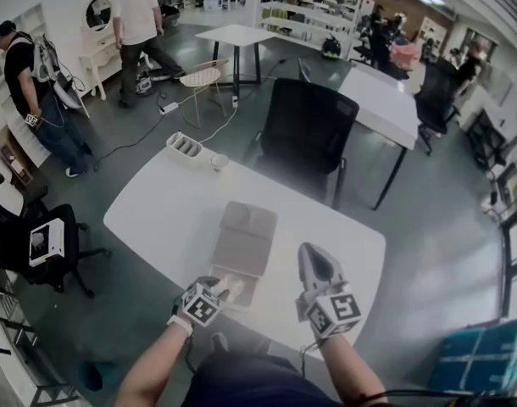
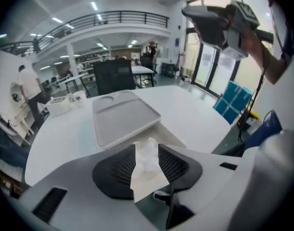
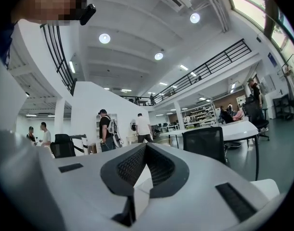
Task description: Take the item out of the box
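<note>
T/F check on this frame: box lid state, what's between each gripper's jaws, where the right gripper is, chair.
1. The box lies open on the table. True.
2. Nothing is between the jaws of the left gripper. False: the jaws are apart with a white tissue between them.
3. The right gripper is inside the box. False: it is to the right of the box, with its jaws together and empty.
4. A black chair stands at the table's far side. True.

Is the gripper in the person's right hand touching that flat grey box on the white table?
Apart. The head view shows a strip of bare white table between the right gripper and the flat grey box.
</note>
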{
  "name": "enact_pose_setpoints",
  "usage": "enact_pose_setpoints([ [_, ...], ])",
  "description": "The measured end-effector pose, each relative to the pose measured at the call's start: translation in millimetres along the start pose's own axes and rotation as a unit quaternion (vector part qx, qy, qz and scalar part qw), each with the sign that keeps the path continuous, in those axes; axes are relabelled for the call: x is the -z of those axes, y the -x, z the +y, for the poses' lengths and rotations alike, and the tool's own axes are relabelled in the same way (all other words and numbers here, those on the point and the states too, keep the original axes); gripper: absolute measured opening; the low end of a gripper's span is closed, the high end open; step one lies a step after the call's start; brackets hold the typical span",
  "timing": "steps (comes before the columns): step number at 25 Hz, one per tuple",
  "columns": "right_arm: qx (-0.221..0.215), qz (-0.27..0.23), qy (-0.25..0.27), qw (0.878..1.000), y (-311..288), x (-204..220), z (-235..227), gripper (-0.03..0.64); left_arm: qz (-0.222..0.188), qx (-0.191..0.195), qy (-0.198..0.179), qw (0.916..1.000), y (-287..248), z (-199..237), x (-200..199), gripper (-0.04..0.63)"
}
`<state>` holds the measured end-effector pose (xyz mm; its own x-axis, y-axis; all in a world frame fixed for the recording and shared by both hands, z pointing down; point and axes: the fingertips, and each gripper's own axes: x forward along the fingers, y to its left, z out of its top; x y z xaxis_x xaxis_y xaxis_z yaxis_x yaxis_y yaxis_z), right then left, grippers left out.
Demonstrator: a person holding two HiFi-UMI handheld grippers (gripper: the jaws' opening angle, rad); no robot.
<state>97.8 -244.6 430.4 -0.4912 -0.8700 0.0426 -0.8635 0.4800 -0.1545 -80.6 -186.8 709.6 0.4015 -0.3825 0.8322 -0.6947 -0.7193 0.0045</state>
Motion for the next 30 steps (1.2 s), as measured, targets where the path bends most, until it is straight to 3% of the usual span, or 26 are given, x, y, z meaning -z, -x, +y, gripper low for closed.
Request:
enact_pose_setpoints([
  [3, 0.018, 0.000, -0.007, 1.000, -1, 3, -2, 0.008, 0.049, 0.023, -0.051, 0.9972, -17, -10, 11, 0.190],
  [8, 0.035, 0.011, -0.005, 0.999, -1, 15, 0, 0.008, 0.100, 0.026, -0.111, 0.9884, -42, -10, 24, 0.195],
  [14, 0.069, 0.019, -0.018, 0.997, 14, 29, -12, 0.008, 0.127, 0.038, -0.087, 0.9873, -62, -8, 31, 0.190],
  [20, 0.096, 0.026, -0.014, 0.995, 32, 30, -24, 0.008, 0.151, 0.039, -0.100, 0.9827, -76, -9, 31, 0.176],
  [22, 0.103, 0.026, -0.017, 0.994, 36, 30, -26, 0.008, 0.154, 0.041, -0.106, 0.9816, -76, -11, 32, 0.156],
  [26, 0.106, 0.025, -0.023, 0.994, 42, 33, -26, 0.008, 0.146, 0.051, -0.103, 0.9827, -73, -17, 32, 0.051],
  [30, 0.101, 0.029, -0.025, 0.994, 39, 35, -24, 0.008, 0.123, 0.050, -0.098, 0.9864, -69, -17, 28, 0.038],
])
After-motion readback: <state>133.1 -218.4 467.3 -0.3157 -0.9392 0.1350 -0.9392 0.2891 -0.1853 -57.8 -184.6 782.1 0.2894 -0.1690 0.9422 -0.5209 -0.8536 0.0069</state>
